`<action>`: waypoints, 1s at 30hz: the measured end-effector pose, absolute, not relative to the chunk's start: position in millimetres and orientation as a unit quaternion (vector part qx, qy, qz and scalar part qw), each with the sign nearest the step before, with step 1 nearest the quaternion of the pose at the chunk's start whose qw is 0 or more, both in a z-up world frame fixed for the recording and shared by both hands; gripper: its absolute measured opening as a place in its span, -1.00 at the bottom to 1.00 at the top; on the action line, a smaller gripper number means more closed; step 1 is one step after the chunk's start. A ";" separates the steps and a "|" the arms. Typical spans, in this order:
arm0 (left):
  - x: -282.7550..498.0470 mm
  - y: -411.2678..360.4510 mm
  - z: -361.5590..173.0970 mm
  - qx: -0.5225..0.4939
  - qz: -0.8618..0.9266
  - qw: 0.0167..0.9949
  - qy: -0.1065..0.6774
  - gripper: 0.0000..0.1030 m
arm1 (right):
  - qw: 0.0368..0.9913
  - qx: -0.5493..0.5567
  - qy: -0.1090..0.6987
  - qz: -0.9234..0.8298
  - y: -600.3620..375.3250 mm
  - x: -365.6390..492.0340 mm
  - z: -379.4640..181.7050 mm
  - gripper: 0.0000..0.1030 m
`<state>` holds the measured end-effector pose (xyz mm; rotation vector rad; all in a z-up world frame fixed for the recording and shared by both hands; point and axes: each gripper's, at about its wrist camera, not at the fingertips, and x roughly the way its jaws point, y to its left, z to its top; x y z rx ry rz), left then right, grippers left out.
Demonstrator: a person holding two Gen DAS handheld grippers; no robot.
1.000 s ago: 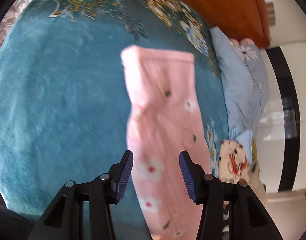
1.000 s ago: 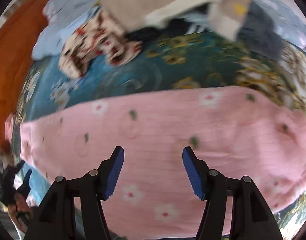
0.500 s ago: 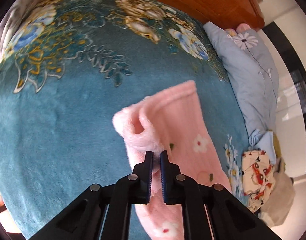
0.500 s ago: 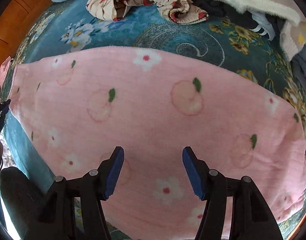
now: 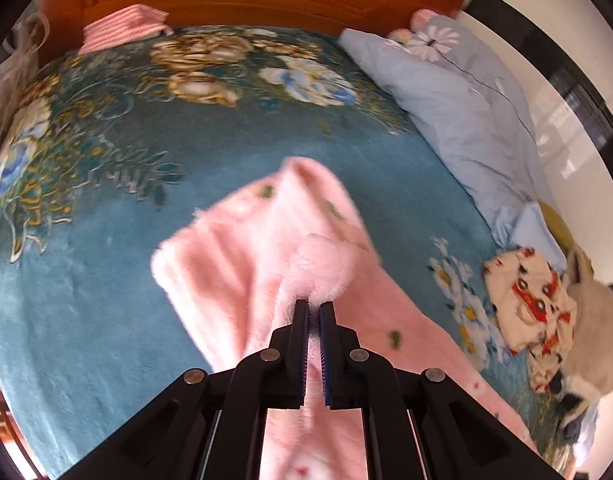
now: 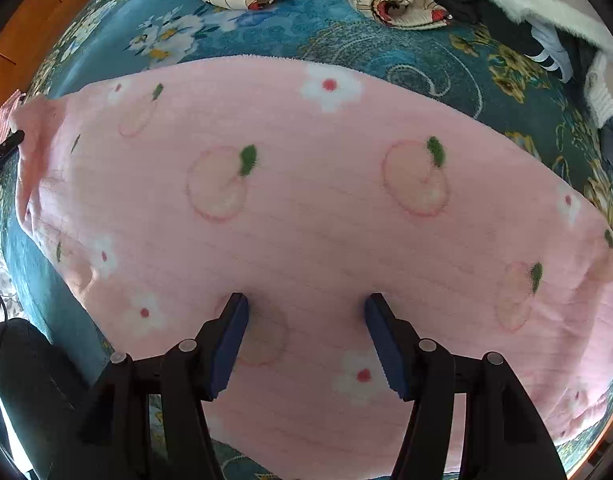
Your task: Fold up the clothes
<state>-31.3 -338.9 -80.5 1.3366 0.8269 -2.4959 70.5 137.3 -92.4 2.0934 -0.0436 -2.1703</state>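
One second on: left hand-held gripper point(image 5: 313, 307) now pinching garment point(image 5: 242, 264) end, lifted off bed point(image 5: 86, 280); right point(image 6: 306, 308) spread, pressing midsection. Fold starting.

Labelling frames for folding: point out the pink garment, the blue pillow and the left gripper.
pink garment point(image 6: 326, 220): right wrist view, flat middle.
blue pillow point(image 5: 458, 120): left wrist view, centre.
left gripper point(image 5: 313, 306): left wrist view, between fingertips.

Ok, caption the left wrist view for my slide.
Left gripper pinches the pink garment's end above the teal blanket.
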 end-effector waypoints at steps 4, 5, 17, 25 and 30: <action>-15.2 -402.4 -97.1 0.444 -0.817 0.140 0.341 -0.88 | 0.059 0.695 -0.022 -0.717 142.0 69.9 -95.6 0.21; -12.5 -410.1 -101.8 0.447 -0.811 0.141 0.352 -0.87 | 0.059 0.695 -0.022 -0.716 142.5 69.4 -96.5 0.21; 13.4 -438.8 -148.1 0.379 -0.717 0.036 0.584 0.13 | 0.056 0.699 -0.011 -0.713 144.3 62.1 -97.0 0.21; -8.7 -406.8 -128.9 0.430 -0.765 0.005 0.480 0.44 | 0.055 0.700 -0.015 -0.712 149.3 59.7 -100.9 0.23; -24.9 -404.1 -137.2 0.434 -0.764 0.026 0.477 0.36 | 0.056 0.702 -0.015 -0.710 154.1 54.3 -100.8 0.24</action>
